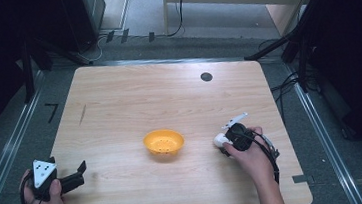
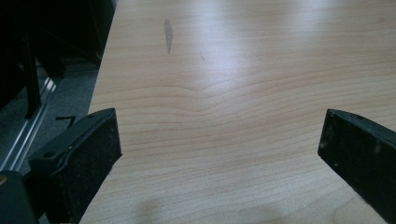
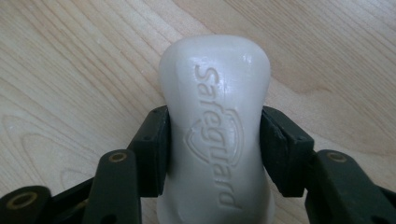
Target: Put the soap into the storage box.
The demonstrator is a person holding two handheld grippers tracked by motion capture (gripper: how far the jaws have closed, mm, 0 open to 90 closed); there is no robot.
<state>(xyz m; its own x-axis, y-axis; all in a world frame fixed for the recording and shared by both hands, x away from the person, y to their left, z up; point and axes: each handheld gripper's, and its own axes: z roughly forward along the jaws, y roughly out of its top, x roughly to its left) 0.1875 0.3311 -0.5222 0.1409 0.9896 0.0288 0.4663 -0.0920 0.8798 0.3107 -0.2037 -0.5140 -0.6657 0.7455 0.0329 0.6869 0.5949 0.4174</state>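
A white bar of soap (image 3: pixel 215 140) with raised lettering lies on the wooden table, and my right gripper (image 3: pixel 215 149) is shut on it, one black pad pressed against each long side. In the high view the soap (image 1: pixel 220 140) peeks out to the left of that right gripper (image 1: pixel 230 138), right of an orange bowl (image 1: pixel 163 142) with small holes at the table's middle. My left gripper (image 1: pixel 81 169) rests at the table's near left edge, pointing right. Its jaws stand wide apart in the left gripper view, left gripper (image 2: pixel 219 144) open over bare wood.
The wooden table (image 1: pixel 134 101) has a dark round spot (image 1: pixel 206 76) near its far edge and a dark streak (image 2: pixel 168 33) on its left side. Black stands and cables surround the table on the floor.
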